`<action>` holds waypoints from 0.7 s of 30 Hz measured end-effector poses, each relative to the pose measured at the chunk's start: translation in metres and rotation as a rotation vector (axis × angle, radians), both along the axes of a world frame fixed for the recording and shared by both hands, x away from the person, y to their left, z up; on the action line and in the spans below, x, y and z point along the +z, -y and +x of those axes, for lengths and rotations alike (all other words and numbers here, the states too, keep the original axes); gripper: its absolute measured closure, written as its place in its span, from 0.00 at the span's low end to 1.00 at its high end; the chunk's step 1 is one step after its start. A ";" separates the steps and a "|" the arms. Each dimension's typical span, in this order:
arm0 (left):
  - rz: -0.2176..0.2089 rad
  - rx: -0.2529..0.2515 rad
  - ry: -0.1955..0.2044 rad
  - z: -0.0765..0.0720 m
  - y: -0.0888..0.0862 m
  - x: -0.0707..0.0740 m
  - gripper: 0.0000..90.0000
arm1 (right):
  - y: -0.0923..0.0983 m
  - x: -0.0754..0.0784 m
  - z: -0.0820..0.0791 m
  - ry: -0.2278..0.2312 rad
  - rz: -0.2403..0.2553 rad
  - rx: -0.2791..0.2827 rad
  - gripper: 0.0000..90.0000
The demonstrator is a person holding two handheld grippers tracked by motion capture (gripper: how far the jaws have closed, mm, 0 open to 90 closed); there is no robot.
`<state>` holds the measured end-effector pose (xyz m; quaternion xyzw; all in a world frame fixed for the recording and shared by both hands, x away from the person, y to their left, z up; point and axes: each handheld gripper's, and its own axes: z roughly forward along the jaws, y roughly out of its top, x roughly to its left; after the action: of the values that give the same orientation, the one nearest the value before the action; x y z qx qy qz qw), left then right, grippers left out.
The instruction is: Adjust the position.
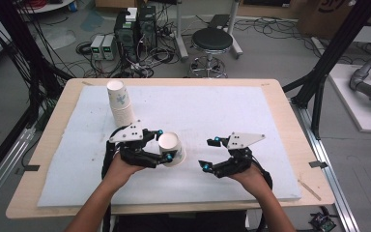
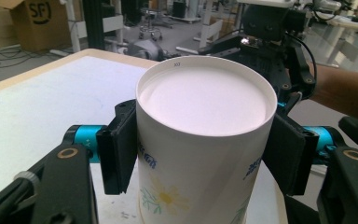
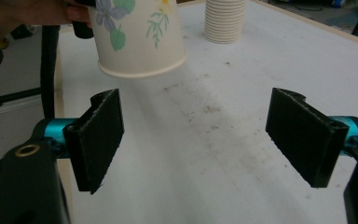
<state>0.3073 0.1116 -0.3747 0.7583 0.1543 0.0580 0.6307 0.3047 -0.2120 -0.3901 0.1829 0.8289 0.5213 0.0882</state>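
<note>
At the near edge of the table (image 1: 53, 145), the person's two forearms come in from below, each hand wrapped around a gripper. The left gripper (image 1: 162, 147) pinches a paper cup (image 1: 172, 149) printed with flowers: in the left gripper view its two black pads (image 2: 119, 149) press against opposite sides of the cup wall just under the rim, and the cup's open mouth faces that camera. The cup is lifted clear of the white mat (image 1: 212, 111) that covers the table, tilted on its side in the high view, with its base hanging above the mat in the right gripper view. The right gripper (image 1: 210, 153) sits just to the right of the cup, apart from it, with its jaws spread wide and nothing but bare, slightly smudged mat between them. Farther back on the mat, beyond the left gripper, stands a stack of paper cups (image 1: 120, 104), upside down and leaning a little. Beyond the table, a round stool (image 1: 212, 46) and tangled cables lie on the floor.
</note>
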 end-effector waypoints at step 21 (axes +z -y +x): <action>0.003 -0.098 -0.006 -0.004 0.023 -0.006 0.38 | -0.021 -0.002 -0.007 -0.020 0.025 0.126 0.22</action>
<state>0.3029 0.0889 -0.3802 0.7661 0.1188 0.0251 0.6311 0.2974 -0.1914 -0.3923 0.1364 0.8331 0.5342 0.0447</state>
